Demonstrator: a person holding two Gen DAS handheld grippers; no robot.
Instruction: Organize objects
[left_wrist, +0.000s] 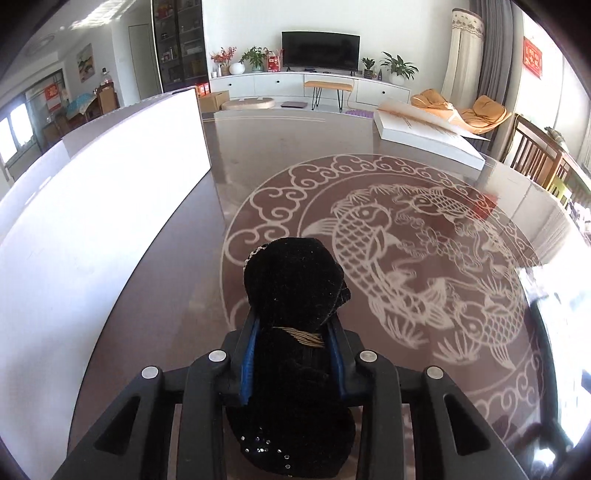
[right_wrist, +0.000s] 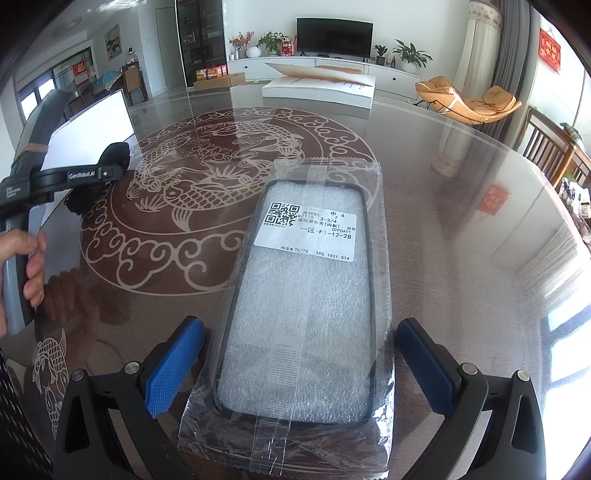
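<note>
My left gripper (left_wrist: 293, 334) is shut on a black velvet hair scrunchie (left_wrist: 295, 284) with small rhinestones, held above the glass table (left_wrist: 258, 155). In the right wrist view the left gripper (right_wrist: 107, 173) shows at the far left with the black scrunchie (right_wrist: 116, 155) in its fingers. My right gripper (right_wrist: 295, 363) is open, its blue pads (right_wrist: 173, 365) on either side of a phone case in a clear plastic bag (right_wrist: 306, 295) with a white QR label. The bag lies flat on the table between the fingers.
A white box (left_wrist: 92, 206) stands at the left on the table. A flat white box with an open flap (left_wrist: 424, 133) lies at the far side, also in the right wrist view (right_wrist: 321, 88). Wooden chairs (left_wrist: 535, 155) stand at the right edge.
</note>
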